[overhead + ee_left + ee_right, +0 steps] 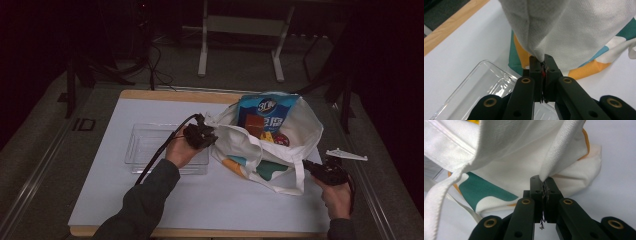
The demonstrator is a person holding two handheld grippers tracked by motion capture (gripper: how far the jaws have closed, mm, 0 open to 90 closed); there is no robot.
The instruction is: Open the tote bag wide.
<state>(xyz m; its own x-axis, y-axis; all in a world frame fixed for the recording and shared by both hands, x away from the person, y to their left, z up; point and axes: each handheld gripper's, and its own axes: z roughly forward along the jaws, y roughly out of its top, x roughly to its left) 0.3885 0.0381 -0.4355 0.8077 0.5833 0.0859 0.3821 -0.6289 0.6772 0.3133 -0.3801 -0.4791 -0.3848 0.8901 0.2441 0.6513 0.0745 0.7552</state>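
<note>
Where room falls dark, white mat (150, 200), perhaps wood-edged table (165, 94).

The right gripper (544, 185) pinches what looks like the white tote bag's (506, 165) strap (556, 152).

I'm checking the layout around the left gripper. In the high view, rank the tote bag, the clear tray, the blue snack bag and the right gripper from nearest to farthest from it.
1. Tote bag: its edge is pinched in the left gripper.
2. Clear tray: just beneath and left.
3. Blue snack bag: inside the tote, to the right.
4. Right gripper: at the tote's far side.
</note>
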